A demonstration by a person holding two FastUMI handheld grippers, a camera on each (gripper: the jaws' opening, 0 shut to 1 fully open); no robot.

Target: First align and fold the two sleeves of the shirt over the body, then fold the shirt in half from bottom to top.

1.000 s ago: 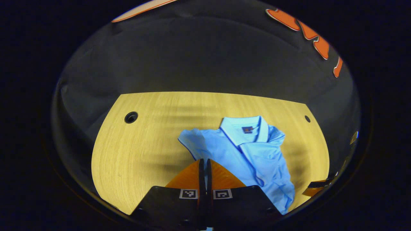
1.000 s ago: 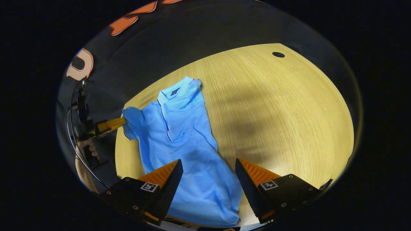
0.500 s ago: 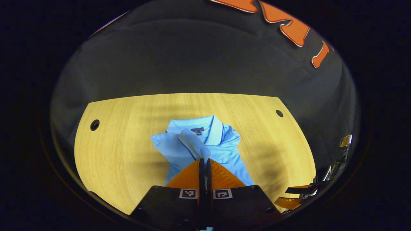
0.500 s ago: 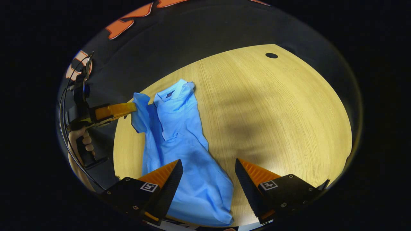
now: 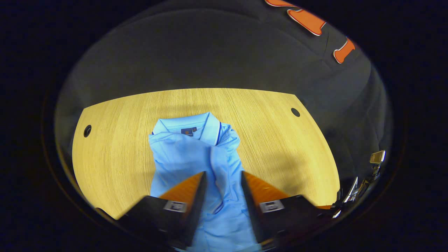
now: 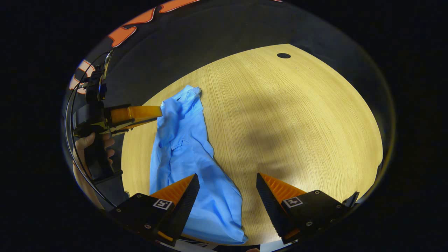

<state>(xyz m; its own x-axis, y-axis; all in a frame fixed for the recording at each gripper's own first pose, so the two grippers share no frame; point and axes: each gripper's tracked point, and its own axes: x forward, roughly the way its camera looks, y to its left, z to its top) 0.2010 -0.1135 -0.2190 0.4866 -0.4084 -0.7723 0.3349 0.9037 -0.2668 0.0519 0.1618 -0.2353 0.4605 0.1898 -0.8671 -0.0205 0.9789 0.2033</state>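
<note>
The shirt (image 5: 196, 164) lies collar-up on the table (image 5: 115, 133), both sleeves seemingly folded across the chest, though the overlap is hard to read; the left gripper (image 5: 223, 182) hangs over it at six o'clock with fingers spread, holding nothing; the right gripper (image 6: 227, 189) is likewise wide apart above the hem; the next fold likely wants both hem corners pinched evenly and carried toward twelve o'clock, edges squared
</note>
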